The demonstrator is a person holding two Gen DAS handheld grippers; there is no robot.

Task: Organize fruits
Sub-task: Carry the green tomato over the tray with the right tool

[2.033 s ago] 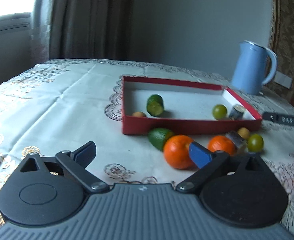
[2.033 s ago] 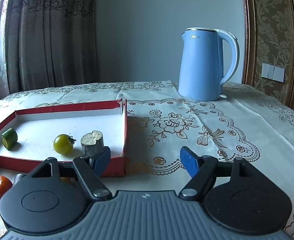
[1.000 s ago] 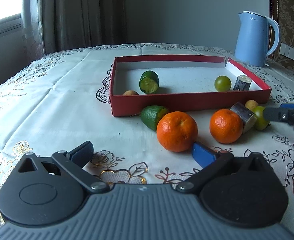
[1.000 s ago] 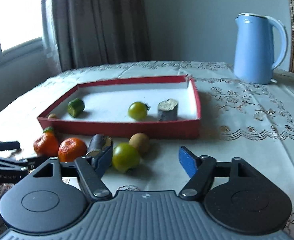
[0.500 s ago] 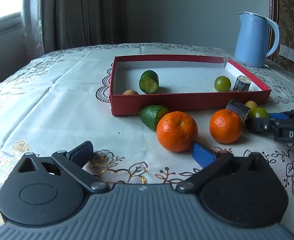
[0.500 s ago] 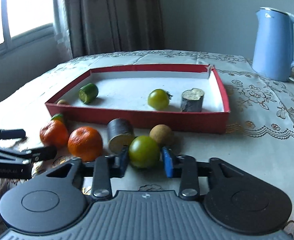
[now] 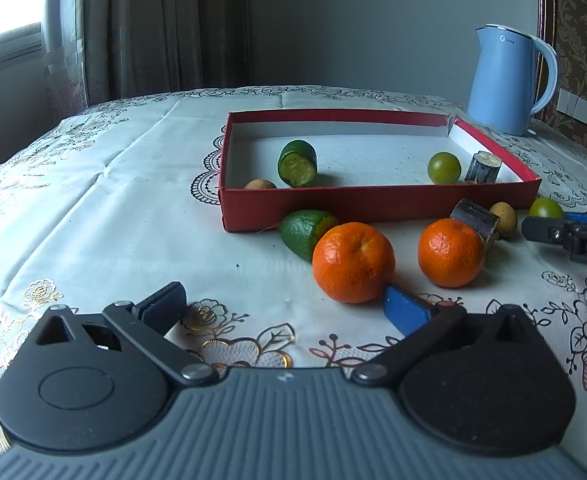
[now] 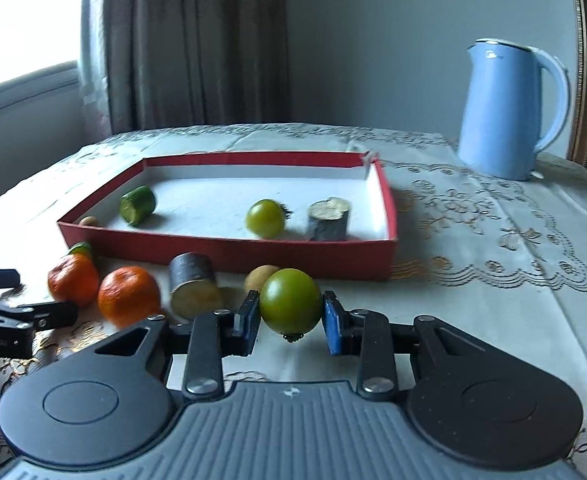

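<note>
surface: I see a table point(image 7: 125, 216) under a white floral-embroidered cloth | on it: red tray point(image 7: 373, 204), blue kettle point(image 7: 505, 84) behind it | before the tray's near wall: two oranges point(image 7: 353, 262), green cut piece point(image 7: 303, 232), dark cut stub point(image 7: 473, 218), small tan fruit point(image 7: 503, 214)

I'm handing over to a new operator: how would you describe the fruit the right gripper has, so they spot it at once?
Find the red tray on the tablecloth; just in front of its near wall lies a row of loose fruit. At the right end of that row, a green tomato sits pinched between the right gripper's blue pads. Unlike the green tomato in the tray, it is outside the tray and is the only gripped fruit.
</note>
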